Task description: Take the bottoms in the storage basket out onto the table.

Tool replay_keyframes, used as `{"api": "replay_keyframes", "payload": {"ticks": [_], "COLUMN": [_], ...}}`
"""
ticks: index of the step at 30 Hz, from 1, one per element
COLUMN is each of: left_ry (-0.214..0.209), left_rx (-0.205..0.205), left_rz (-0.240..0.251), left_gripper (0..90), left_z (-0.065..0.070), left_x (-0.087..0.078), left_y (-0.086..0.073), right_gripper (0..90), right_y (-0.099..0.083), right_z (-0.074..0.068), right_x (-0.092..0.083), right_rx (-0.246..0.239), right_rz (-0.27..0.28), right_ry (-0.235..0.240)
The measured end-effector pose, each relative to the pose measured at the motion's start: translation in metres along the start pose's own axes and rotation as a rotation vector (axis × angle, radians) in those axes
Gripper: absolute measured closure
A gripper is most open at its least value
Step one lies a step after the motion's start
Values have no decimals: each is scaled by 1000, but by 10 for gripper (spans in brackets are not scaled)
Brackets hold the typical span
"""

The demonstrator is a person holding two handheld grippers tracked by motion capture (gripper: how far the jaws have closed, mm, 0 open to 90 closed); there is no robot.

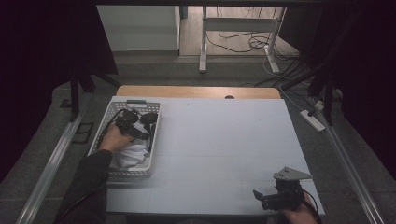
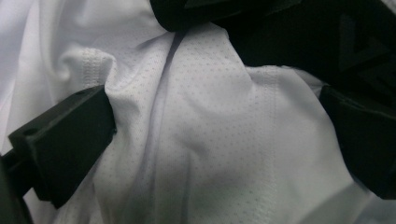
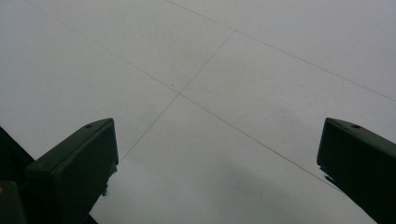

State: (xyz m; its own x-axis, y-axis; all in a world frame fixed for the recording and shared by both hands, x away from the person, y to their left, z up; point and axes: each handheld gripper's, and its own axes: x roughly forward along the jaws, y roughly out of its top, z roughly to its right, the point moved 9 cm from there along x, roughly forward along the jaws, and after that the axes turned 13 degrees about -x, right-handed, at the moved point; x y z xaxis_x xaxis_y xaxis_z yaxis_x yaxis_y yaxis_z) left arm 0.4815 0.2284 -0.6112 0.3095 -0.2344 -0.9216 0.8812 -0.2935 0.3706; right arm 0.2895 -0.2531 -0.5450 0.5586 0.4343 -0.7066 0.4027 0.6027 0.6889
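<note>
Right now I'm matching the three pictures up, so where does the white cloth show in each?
High view: white cloth lies in the basket at left, under the left gripper.
Left gripper view: cloth sits between the open jaws, close up.
Right gripper view: bare table ahead of the jaws.
Shared landmark: the pale table.

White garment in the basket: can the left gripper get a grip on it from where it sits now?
Probably yes. The left gripper is down in the basket, its jaws open with a fold of the white garment bunched between them. Nothing blocks the closing path, though black fabric lies just beyond.
</note>
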Motion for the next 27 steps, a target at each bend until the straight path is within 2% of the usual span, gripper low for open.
{"api": "replay_keyframes", "payload": {"ticks": [2,5,6,8,9,10,11,12,13,14,15,16,17,18,21,24,27], "left_ry": [-3,8,8,22,28,36,42,48,51,55,58,61,63,70,86,91,79], "left_rx": [-6,-38,-38,-66,-76,-83,-89,-88,-95,-94,-88,-79,-71,-55,-25,-23,-47], "left_rz": [6,7,7,19,21,25,26,24,27,26,27,27,28,29,17,6,3], "left_gripper": [0,0,12,47,88,199,199,251,346,346,453,453,539,539,654,681,691], "left_z": [0,1,1,-1,-3,-4,-6,-7,-8,-8,-8,-7,-7,-6,-3,-2,-2], "left_x": [0,0,0,-2,-4,-6,-8,-9,-10,-11,-12,-13,-14,-14,-16,-16,-17], "left_y": [0,-1,-1,0,0,0,0,-1,-1,-1,-2,-2,-3,-3,-4,-4,-3], "right_gripper": [0,0,0,0,0,0,0,0,0,0,0,0,0,0,0,0,0], "right_y": [0,0,0,0,0,0,0,0,0,0,0,0,0,0,0,0,0], "right_z": [0,0,0,0,0,0,0,0,0,0,0,0,0,0,0,0,0], "right_x": [0,0,0,0,0,0,0,0,0,0,0,0,0,0,0,0,0], "right_rx": [-2,-3,-3,-5,-5,-3,-3,-3,-4,-4,-5,-5,-5,-5,-3,-2,-3], "right_rz": [-1,-1,-1,-2,-2,0,0,0,1,1,-2,-2,-2,-2,0,0,2], "right_ry": [0,1,1,0,0,1,1,2,1,1,1,1,1,1,2,2,2]}}
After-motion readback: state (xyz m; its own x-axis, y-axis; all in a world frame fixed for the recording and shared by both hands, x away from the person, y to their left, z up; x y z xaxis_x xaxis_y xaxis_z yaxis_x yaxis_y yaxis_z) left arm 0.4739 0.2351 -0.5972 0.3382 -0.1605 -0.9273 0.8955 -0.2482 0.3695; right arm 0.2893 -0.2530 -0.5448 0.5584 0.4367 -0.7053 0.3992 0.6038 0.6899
